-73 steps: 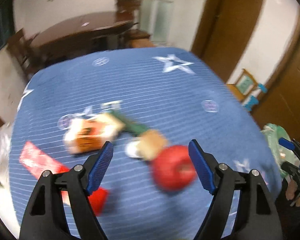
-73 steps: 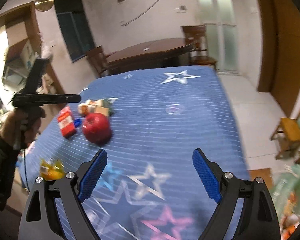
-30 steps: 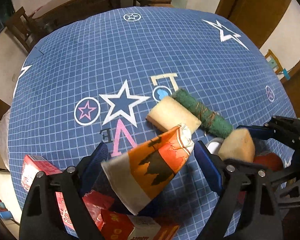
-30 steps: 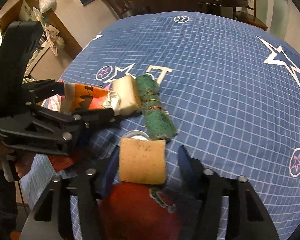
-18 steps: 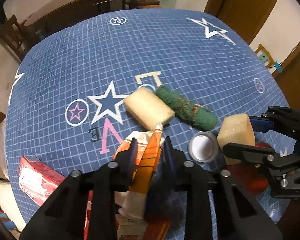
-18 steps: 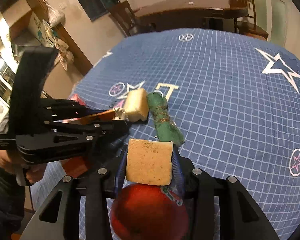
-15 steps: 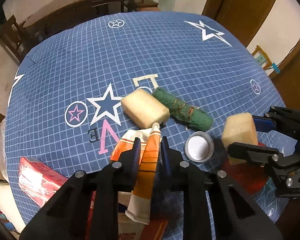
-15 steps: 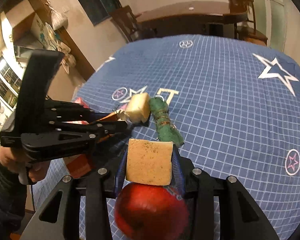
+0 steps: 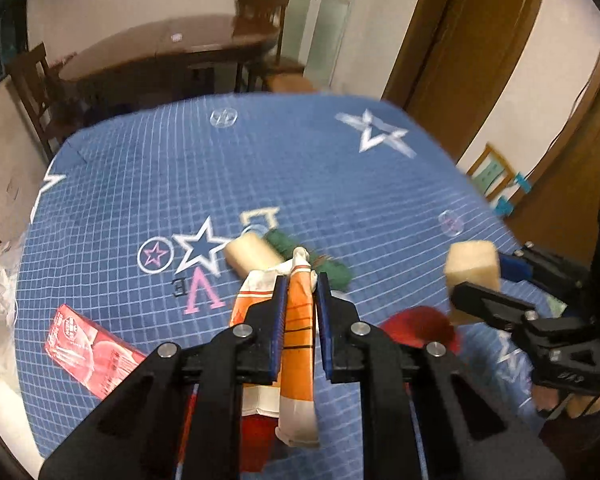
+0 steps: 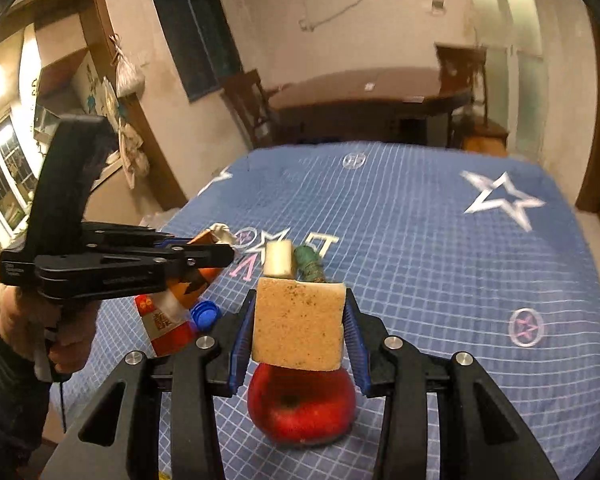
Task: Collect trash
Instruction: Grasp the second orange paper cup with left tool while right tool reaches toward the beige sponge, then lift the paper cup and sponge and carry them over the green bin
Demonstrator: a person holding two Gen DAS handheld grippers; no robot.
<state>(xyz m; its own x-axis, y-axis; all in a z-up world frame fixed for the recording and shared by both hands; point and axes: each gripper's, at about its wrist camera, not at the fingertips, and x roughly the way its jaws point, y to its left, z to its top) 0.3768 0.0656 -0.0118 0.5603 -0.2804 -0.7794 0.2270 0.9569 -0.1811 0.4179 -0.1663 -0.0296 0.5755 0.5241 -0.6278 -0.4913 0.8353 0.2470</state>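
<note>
My left gripper (image 9: 300, 282) is shut on a crumpled orange and white wrapper (image 9: 298, 360), held up off the blue star-patterned tablecloth (image 9: 340, 184). My right gripper (image 10: 299, 302) is shut on a tan speckled sponge (image 10: 298, 328), lifted above a red apple (image 10: 300, 408). In the left wrist view the sponge (image 9: 472, 266) hangs at the right in the right gripper (image 9: 482, 278). In the right wrist view the left gripper (image 10: 226, 255) carries the wrapper (image 10: 196, 280) at the left. A pale block (image 10: 279, 259) and a green roll (image 10: 310, 265) lie side by side on the cloth.
A red box (image 9: 88, 350) lies near the cloth's left edge. A blue bottle cap (image 10: 205, 314) and a red and white packet (image 10: 164, 326) lie under the left gripper. A dark wooden table (image 9: 168, 52) with chairs stands behind. A hand (image 10: 60, 336) grips the left handle.
The left jaws have shut on the wrapper and lifted it off the cloth. The right gripper has risen with the sponge. Both views now tilt up toward the room.
</note>
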